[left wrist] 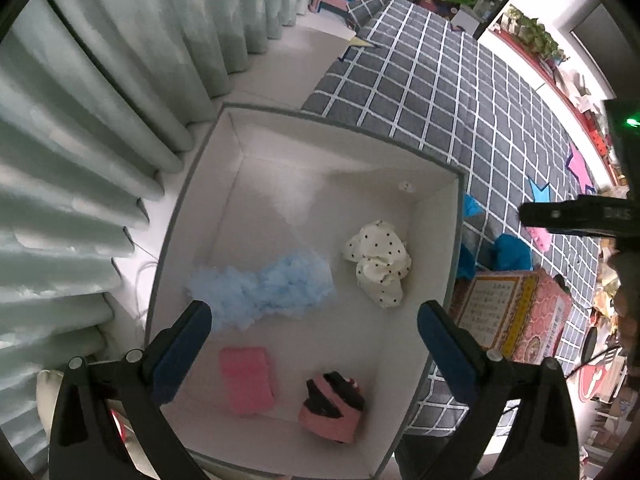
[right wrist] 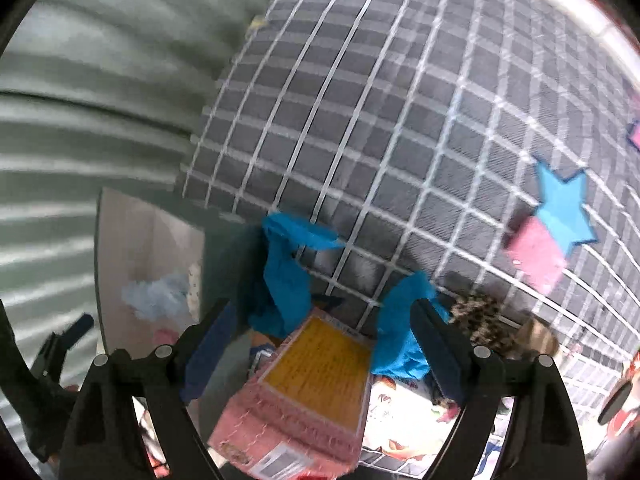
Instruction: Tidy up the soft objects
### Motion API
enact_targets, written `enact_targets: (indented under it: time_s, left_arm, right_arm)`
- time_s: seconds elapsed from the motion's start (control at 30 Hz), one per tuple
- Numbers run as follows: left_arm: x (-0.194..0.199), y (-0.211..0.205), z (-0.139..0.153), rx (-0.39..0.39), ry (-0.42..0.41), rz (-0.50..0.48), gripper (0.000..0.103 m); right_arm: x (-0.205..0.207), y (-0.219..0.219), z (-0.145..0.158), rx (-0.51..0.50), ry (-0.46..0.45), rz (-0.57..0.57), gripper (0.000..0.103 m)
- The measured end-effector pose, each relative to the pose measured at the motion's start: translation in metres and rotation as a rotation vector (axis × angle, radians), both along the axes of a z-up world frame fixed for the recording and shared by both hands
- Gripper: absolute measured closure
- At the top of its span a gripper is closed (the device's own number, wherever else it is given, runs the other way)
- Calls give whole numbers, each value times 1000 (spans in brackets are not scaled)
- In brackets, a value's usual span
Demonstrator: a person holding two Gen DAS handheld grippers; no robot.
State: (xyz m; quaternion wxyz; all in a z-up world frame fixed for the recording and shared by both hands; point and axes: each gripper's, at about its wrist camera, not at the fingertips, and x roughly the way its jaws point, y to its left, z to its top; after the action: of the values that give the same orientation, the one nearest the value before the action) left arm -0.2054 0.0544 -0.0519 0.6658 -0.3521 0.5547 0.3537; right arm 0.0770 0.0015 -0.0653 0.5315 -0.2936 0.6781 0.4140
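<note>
Left gripper [left wrist: 314, 344] wide open, empty, above white box [left wrist: 436, 256] holding blue fluff [left wrist: 264, 288], dotted cloth [left wrist: 378, 262], pink pad [left wrist: 246, 378]. Right gripper [right wrist: 320, 344] open, empty, over blue cloths [right wrist: 286, 276] and pink carton [right wrist: 304, 396], right of box.

No print sharp enough to read

My left view is sharp and evenly lit by soft daylight filtering through the pale curtains [left wrist: 100, 128]. The white box [left wrist: 436, 248] glows brightly inside, a faint sheen across its floor, and the things in it cast only short, weak shadows. My right view is smeared with motion blur: the checked blanket [right wrist: 400, 120] shows doubled grid lines and the curtain folds streak. Both views bow strongly toward the rim and fall to black corners.
</note>
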Motion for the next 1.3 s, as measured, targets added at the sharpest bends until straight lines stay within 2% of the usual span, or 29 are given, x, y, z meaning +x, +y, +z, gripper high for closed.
enact_targets:
  time_s: [0.17,0.3,0.4,0.47,0.5,0.6,0.7,0.8,1.0,1.1,1.17,1.2,1.23,1.3]
  left_arm:
    - [1,-3,-3,-15,29,13,0]
    - [2,-3,-3,-23,48,31,0]
    - [2,-3,-3,-25,63,40,0]
    - [3,-3,-3,-27,75,48,0]
    - [3,-4,-2,-27,79,51,0]
    - [4,-5,-2,-26,98,56,0]
    - [7,-7,-3,-31,113,62,0]
    - [13,-9,0,-29,120,53,0]
    - [44,-10,15,-10,89,5,0]
    - [63,-8,25,-4,56,-14,0]
    - [74,-7,31,-12,33,-22,0]
    - [81,-6,34,-20,17,-24,0]
    - [86,-6,36,-27,8,-25,0]
    - [97,-8,42,-49,-22,-34,0]
  right_arm:
    - [-15,12,-28,-43,110,147,14]
    - [-25,22,-46,-74,222,226,14]
    - [-29,25,-61,-100,273,255,14]
    - [-29,27,-71,-121,303,257,20]
    - [-29,27,-77,-129,328,256,30]
    - [-26,25,-92,-150,384,243,37]
    - [-22,17,-104,-153,419,212,86]
    - [-5,3,-94,-77,393,125,91]
    - [62,-40,-58,42,300,-95,90]
    - [98,-65,-32,121,194,-171,90]
    - [124,-85,-22,142,151,-251,67]
    - [136,-88,-21,125,132,-289,32]
    - [151,-91,-20,112,97,-328,22]
    - [162,-109,-27,52,15,-353,22]
